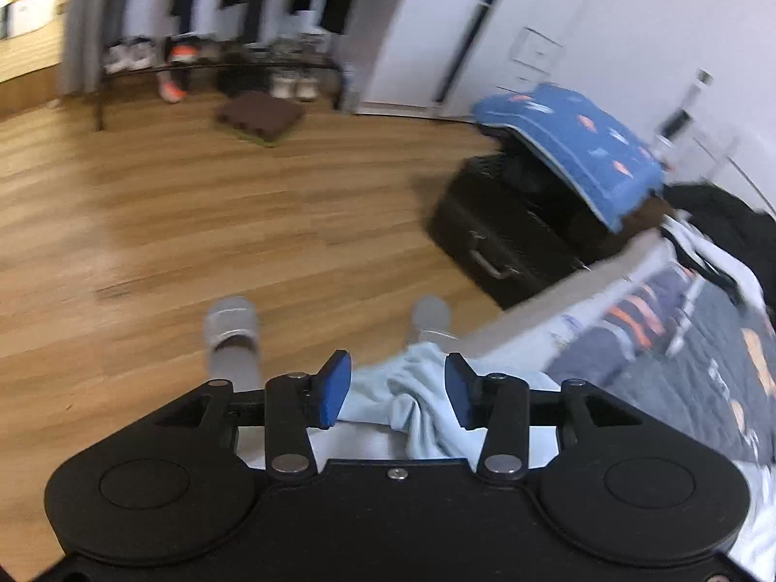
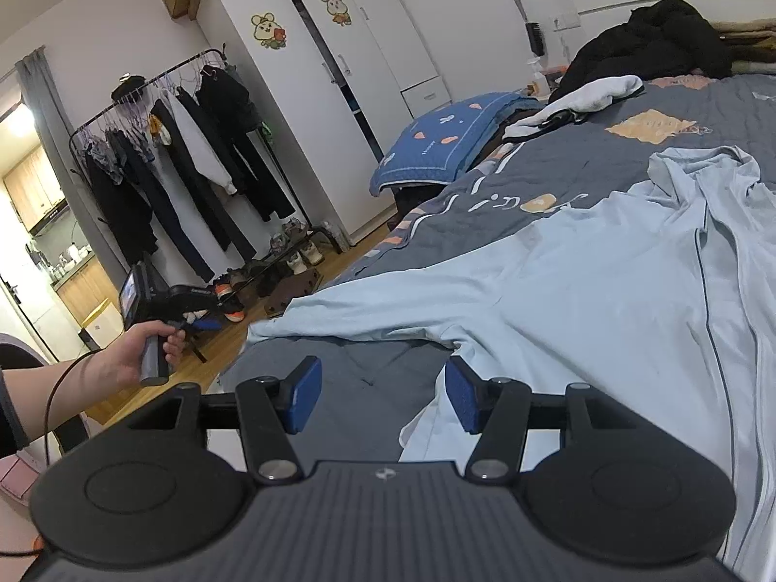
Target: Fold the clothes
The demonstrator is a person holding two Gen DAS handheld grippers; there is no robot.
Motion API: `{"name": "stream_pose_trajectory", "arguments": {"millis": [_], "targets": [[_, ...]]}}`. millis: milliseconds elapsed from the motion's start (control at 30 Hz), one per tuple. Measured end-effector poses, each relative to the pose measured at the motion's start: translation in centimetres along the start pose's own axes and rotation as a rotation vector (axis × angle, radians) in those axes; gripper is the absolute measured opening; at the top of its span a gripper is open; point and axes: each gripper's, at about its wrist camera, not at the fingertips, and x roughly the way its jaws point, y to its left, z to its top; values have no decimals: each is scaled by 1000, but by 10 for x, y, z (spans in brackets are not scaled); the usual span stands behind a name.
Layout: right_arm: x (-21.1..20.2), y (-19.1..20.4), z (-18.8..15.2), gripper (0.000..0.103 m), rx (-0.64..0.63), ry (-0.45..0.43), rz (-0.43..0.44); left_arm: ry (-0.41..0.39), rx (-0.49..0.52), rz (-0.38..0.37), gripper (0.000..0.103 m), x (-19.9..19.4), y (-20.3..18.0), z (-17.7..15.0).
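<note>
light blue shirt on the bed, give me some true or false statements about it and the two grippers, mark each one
1. The light blue shirt lies spread on the bed. True.
2. The right gripper is shut on a sleeve. False: its jaws are apart, with nothing held between them.
3. The left gripper is open, with light blue fabric lying between its fingers. True.
4. The shirt is already folded into a neat square. False: it is laid out flat, one sleeve stretching toward the bed's edge.
5. The clothes rack is bare. False: dark garments hang on it.
</note>
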Motion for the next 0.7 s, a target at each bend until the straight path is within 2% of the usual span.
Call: {"name": "stream_pose_trajectory", "arguments": {"millis": [133, 267, 300, 433, 500, 567, 633, 700], "targets": [[0, -2, 2, 55, 12, -2, -11, 11, 33, -27, 43, -12, -26, -3], [-3, -4, 3, 56, 27, -14, -20, 21, 65, -54, 50, -24, -52, -6], [-4, -4, 4, 55, 31, -17, -22, 22, 81, -82, 51, -28, -67, -10], [-10, -8, 8, 56, 33, -39, -40, 22, 169, -267, 56, -44, -156, -44], [-13, -16, 10, 56, 42, -43, -55, 34, 231, -334, 57, -47, -203, -69], [-17, -26, 12, 56, 49, -49, -90, 48, 338, -380, 59, -49, -251, -98], [-22, -37, 13, 56, 57, -51, -135, 45, 452, -396, 60, -50, -288, -130], [-28, -52, 13, 56, 69, -56, -198, 86, 520, -445, 60, -44, -317, -160]]}}
